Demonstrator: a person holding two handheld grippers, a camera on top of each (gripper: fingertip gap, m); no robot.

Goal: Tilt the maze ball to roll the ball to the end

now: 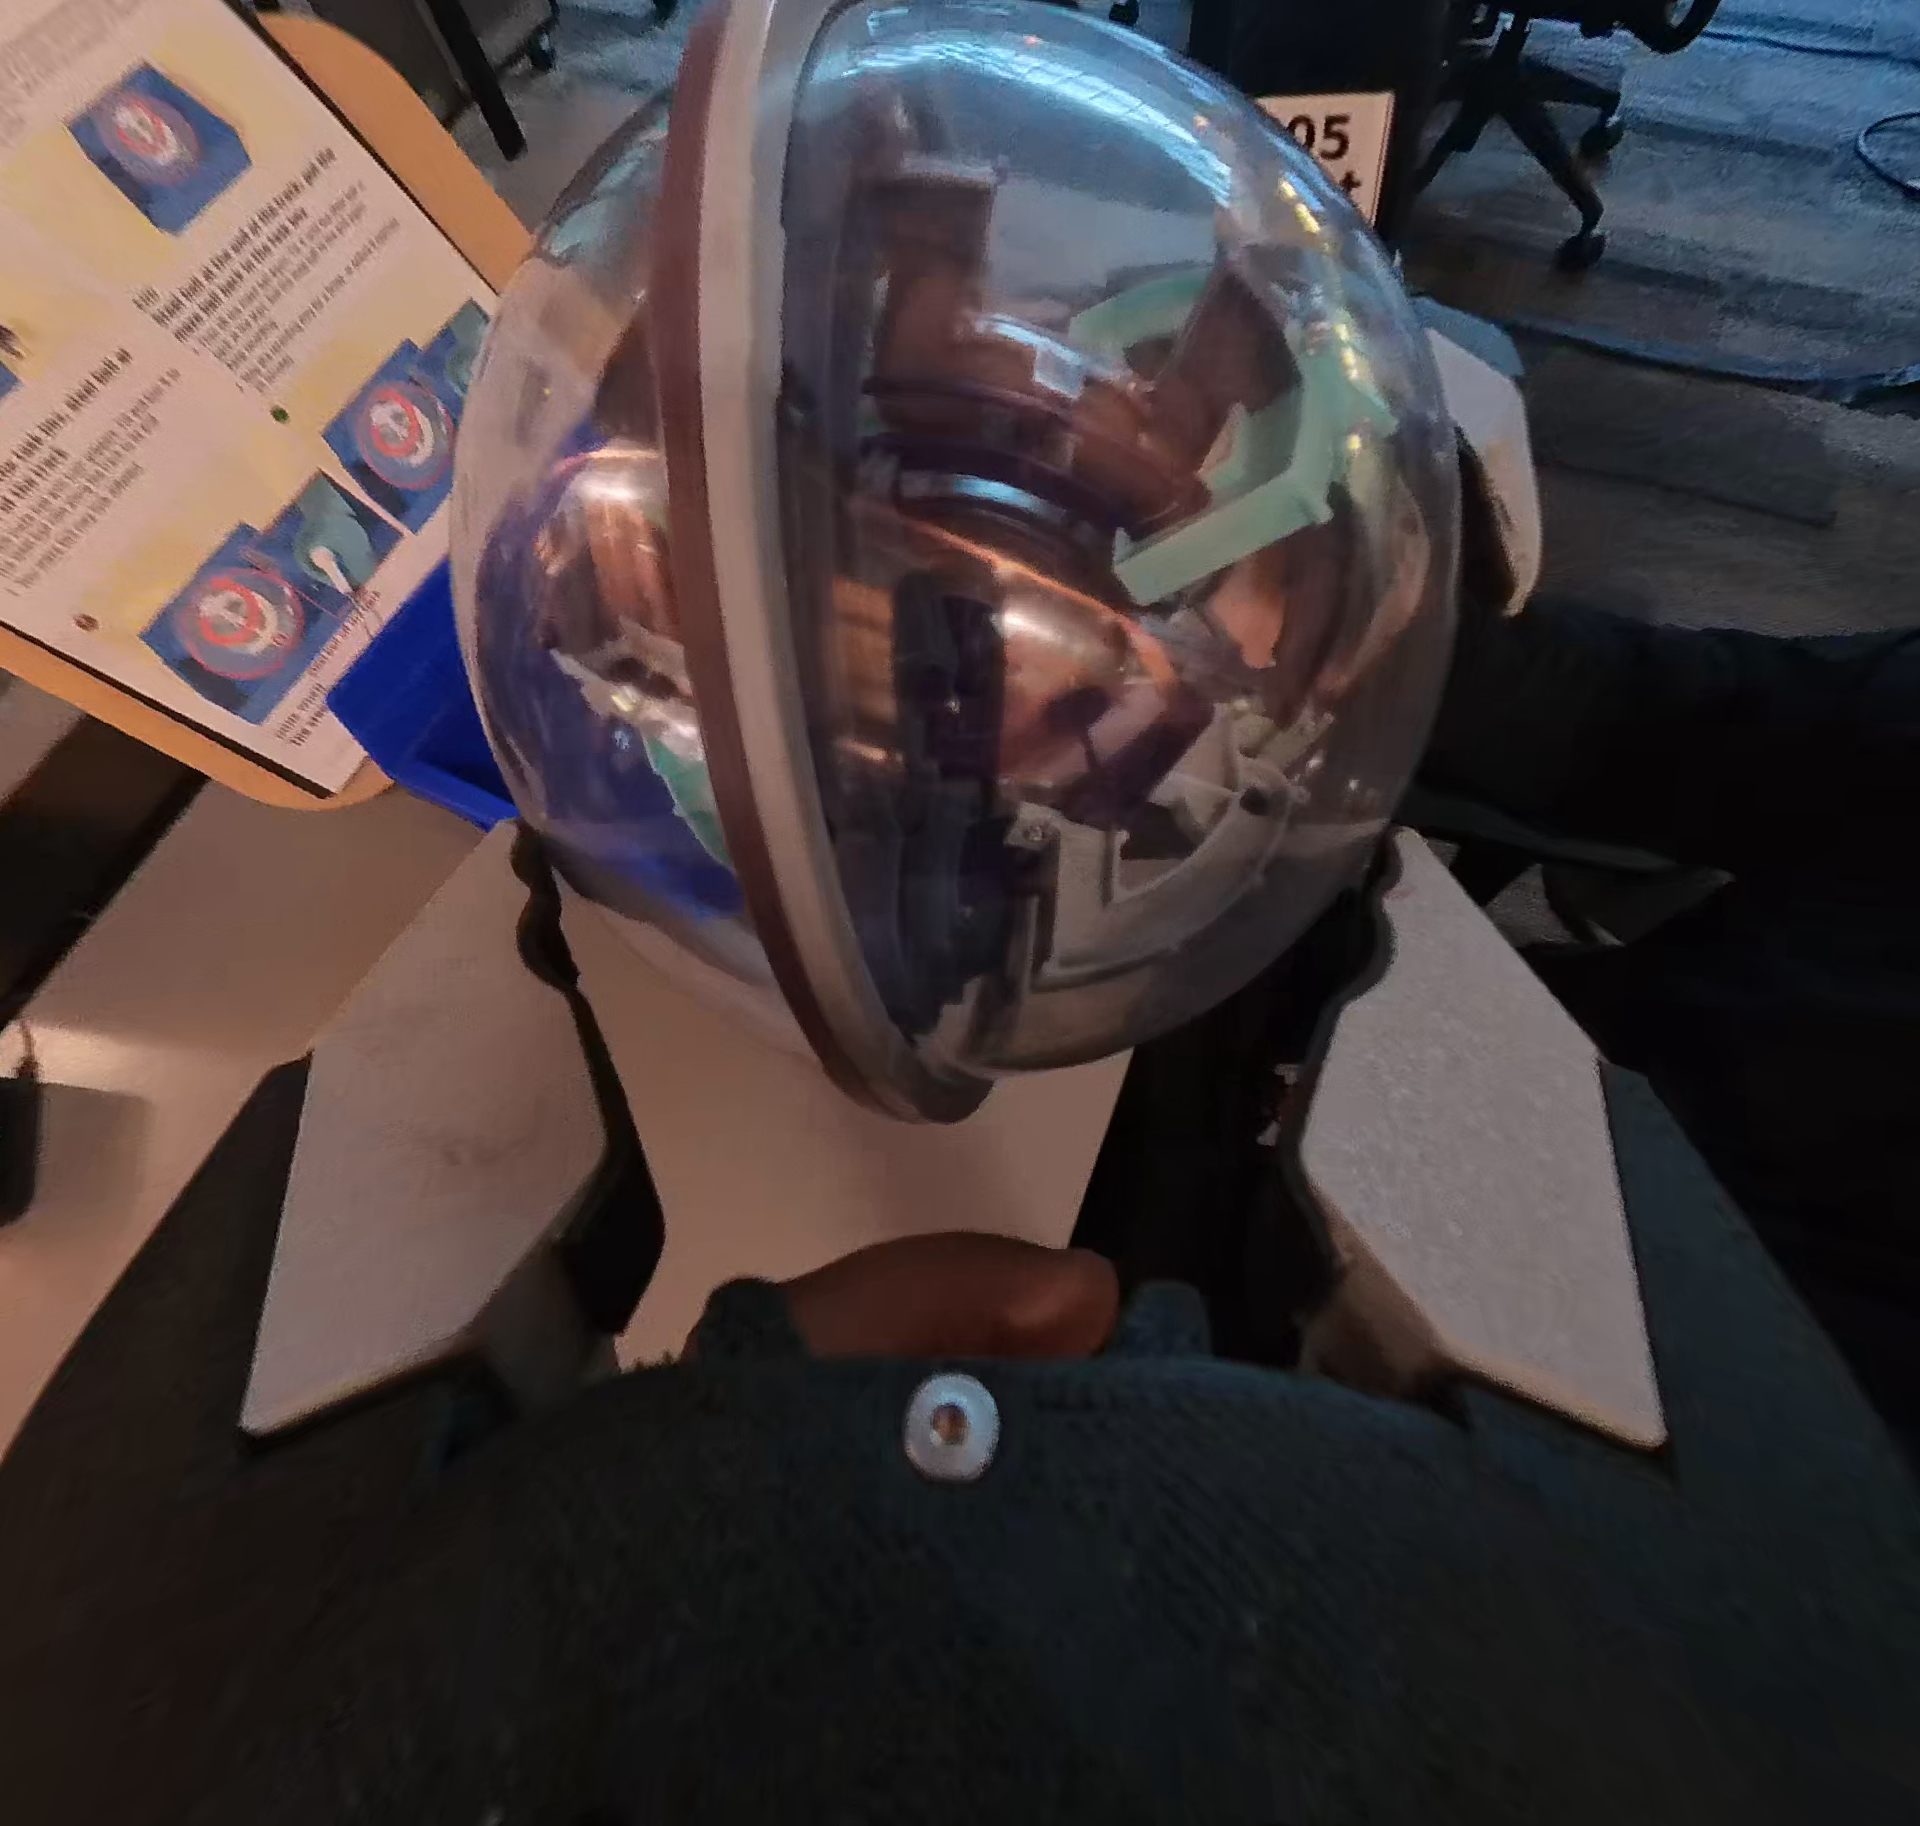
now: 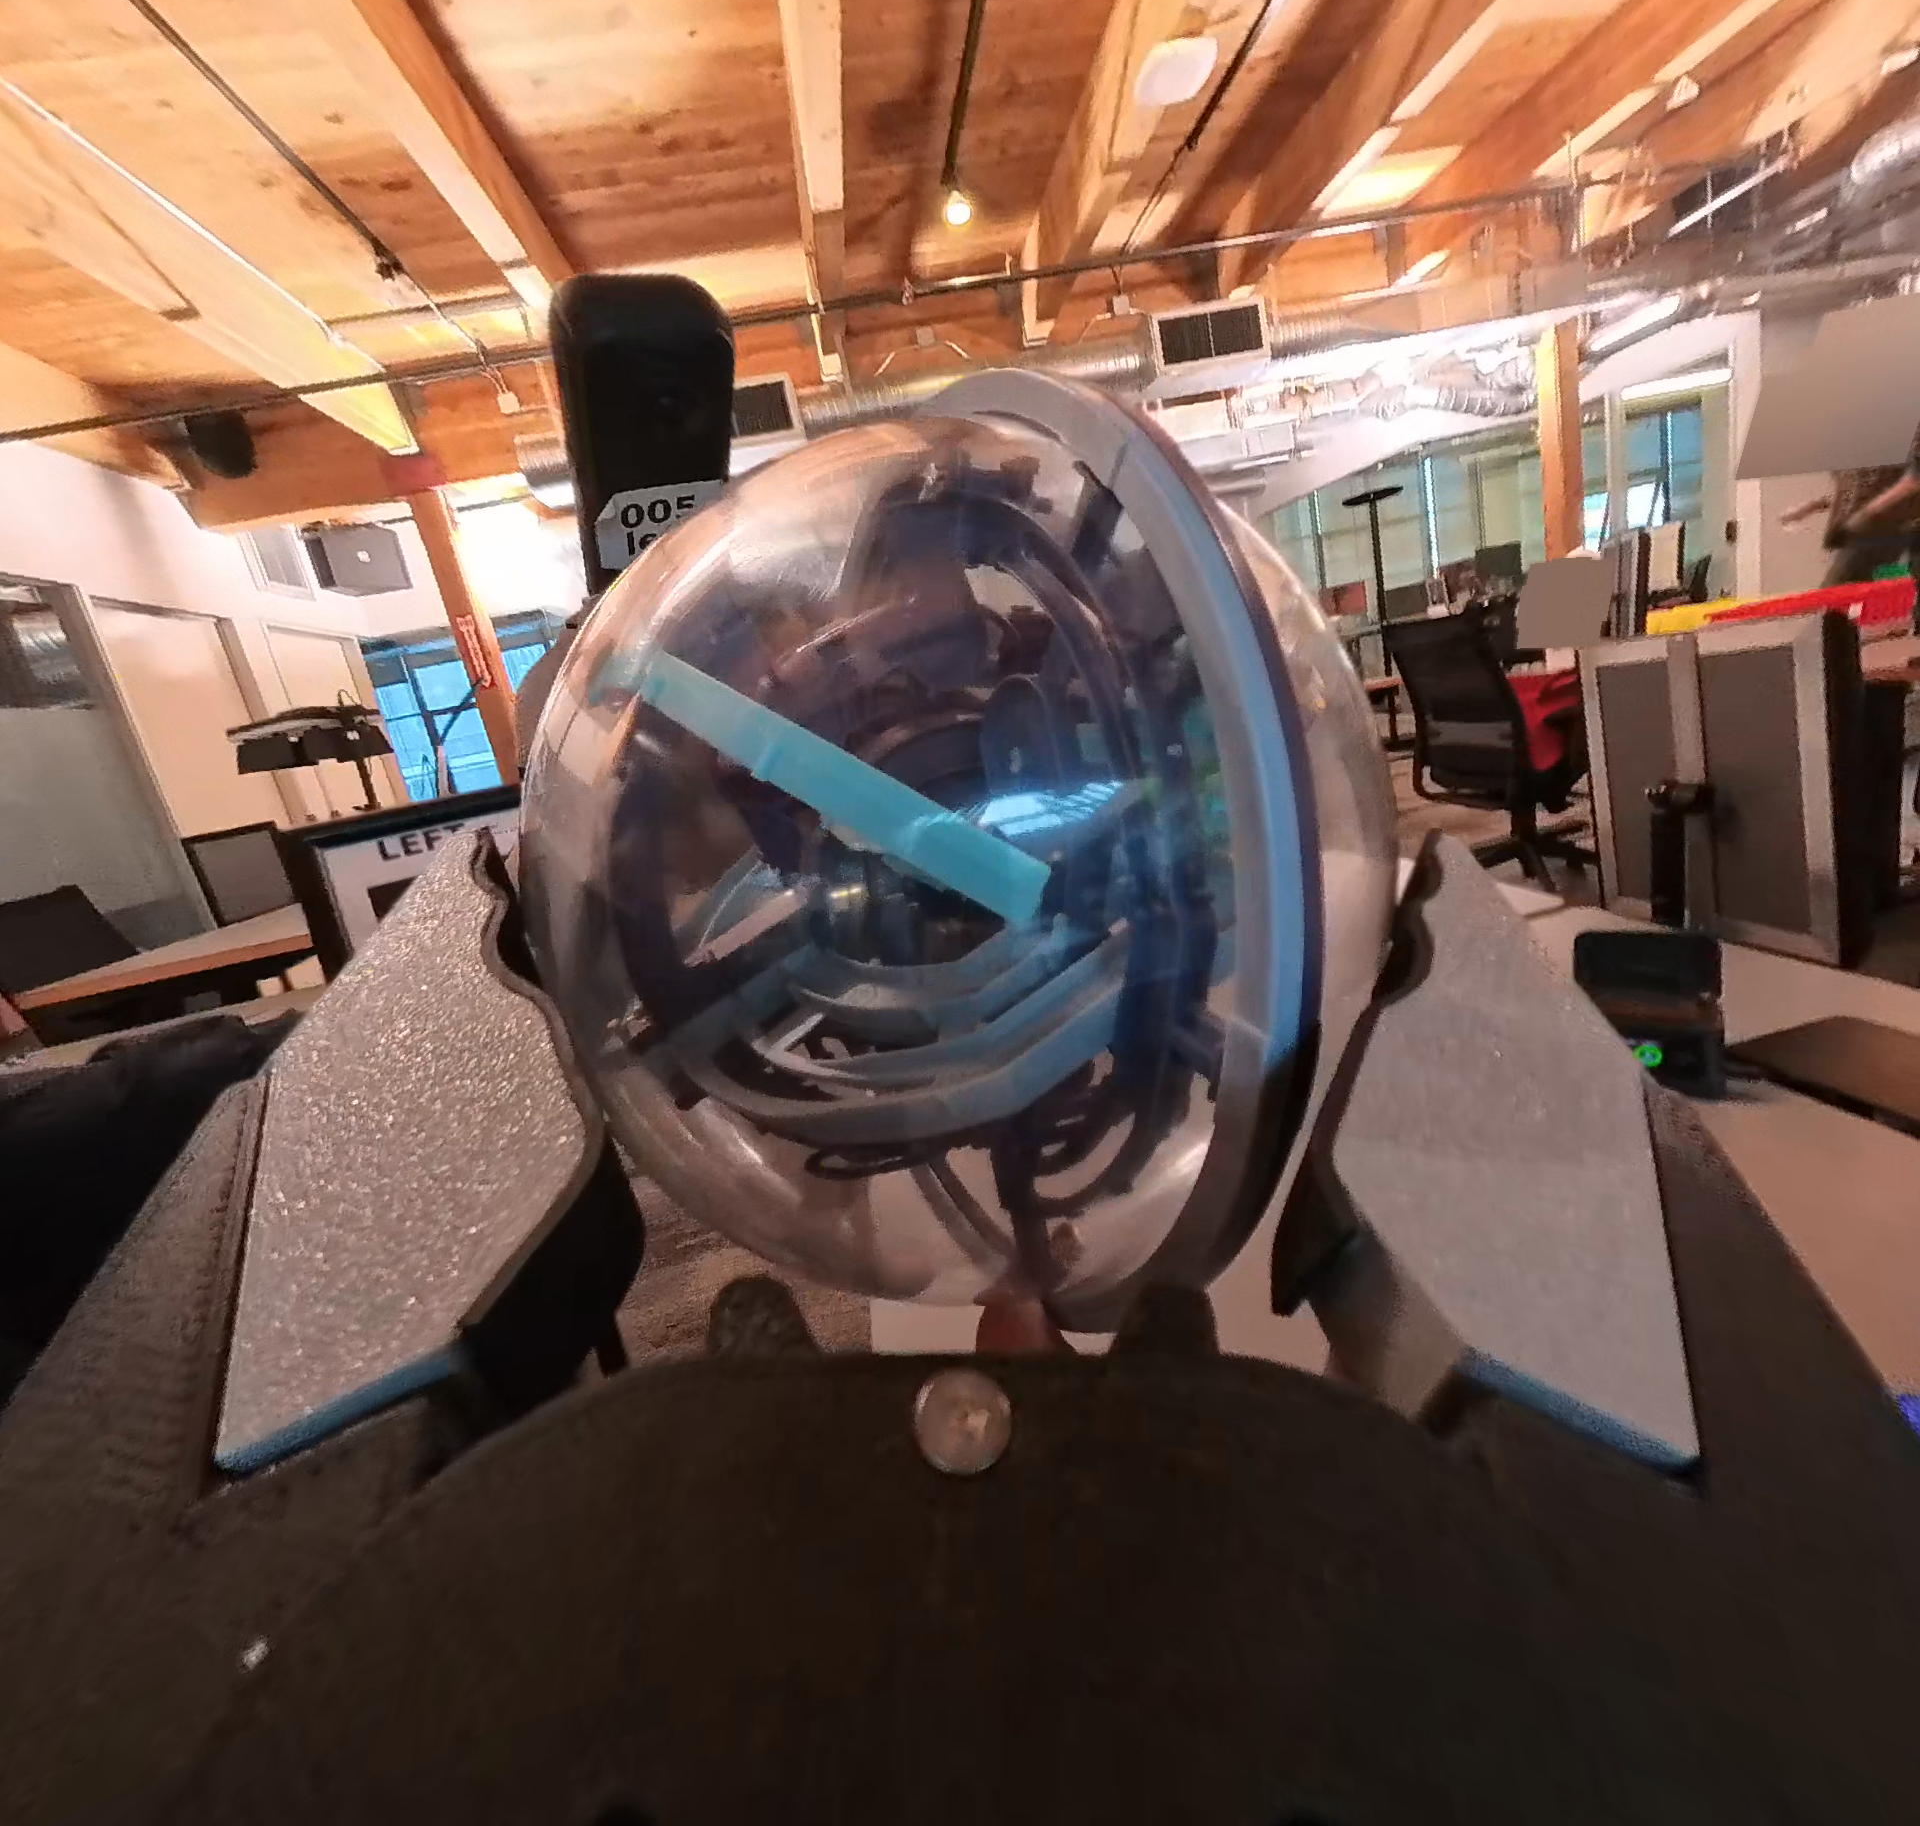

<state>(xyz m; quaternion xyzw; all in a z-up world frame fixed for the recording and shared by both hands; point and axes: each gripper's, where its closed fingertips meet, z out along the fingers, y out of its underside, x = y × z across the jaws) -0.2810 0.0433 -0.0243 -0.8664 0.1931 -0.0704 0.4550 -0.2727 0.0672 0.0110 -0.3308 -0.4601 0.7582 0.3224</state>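
The maze ball (image 1: 956,571) is a clear plastic sphere with a grey rim around its middle and mint-green, grey and dark tracks inside. It is held up in the air and fills the middle of both wrist views. My left gripper (image 1: 956,872) is shut on the maze ball, with its pads (image 1: 535,914) pressed on the lower sides. My right gripper (image 2: 961,903) is also shut on the maze ball (image 2: 935,862), with its pads (image 2: 509,955) against the shell. The rim stands steeply tilted. The left gripper's black body (image 2: 639,405) shows behind the sphere. I cannot make out the small ball inside.
A printed instruction sheet on a wooden board (image 1: 208,322) and a blue bin (image 1: 416,727) stand at the left. A pale tabletop (image 1: 156,945) lies below. Office chairs (image 1: 1538,93) stand beyond. A black device with a green light (image 2: 1647,1007) sits on the table at the right.
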